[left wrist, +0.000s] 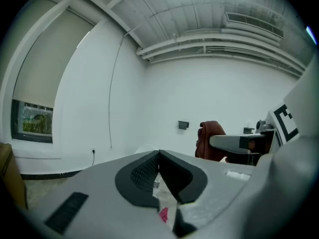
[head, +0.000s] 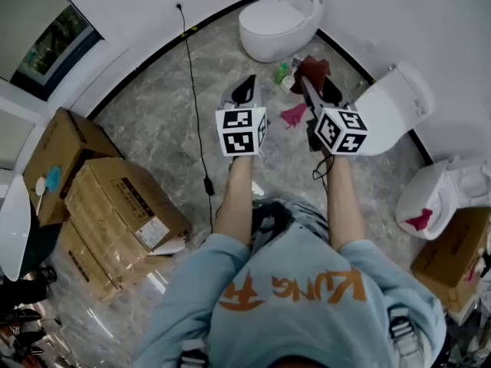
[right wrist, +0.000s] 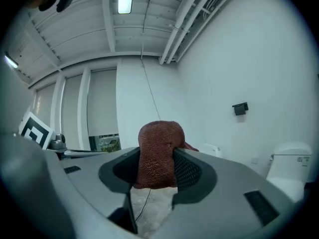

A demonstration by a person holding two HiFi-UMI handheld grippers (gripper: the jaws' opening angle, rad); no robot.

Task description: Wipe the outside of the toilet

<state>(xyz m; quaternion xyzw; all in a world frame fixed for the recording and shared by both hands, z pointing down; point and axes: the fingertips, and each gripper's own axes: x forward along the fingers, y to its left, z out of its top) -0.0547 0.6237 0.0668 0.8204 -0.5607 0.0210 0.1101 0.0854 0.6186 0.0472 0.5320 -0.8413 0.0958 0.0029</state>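
Note:
My right gripper [head: 308, 84] is shut on a dark red-brown terry cloth [head: 314, 67], which bulges up between its jaws [right wrist: 158, 156]. The left gripper [head: 245, 90] hangs beside it, held level, jaws closed tip to tip [left wrist: 159, 154] with nothing in them. Both are held up above the marble floor, pointing toward the room's far wall. A white one-piece toilet [head: 279, 21] stands against that wall ahead. A second white toilet [head: 393, 110] is just right of the right gripper. From the left gripper view the cloth [left wrist: 211, 139] shows to the right.
Cardboard boxes [head: 115, 205] are stacked on the left. A black cable [head: 195, 106] runs down from a wall socket. A pink rag [head: 294, 115] and a green item [head: 283, 73] lie on the floor ahead. A third toilet [head: 449, 190] and another box [head: 454, 253] stand right.

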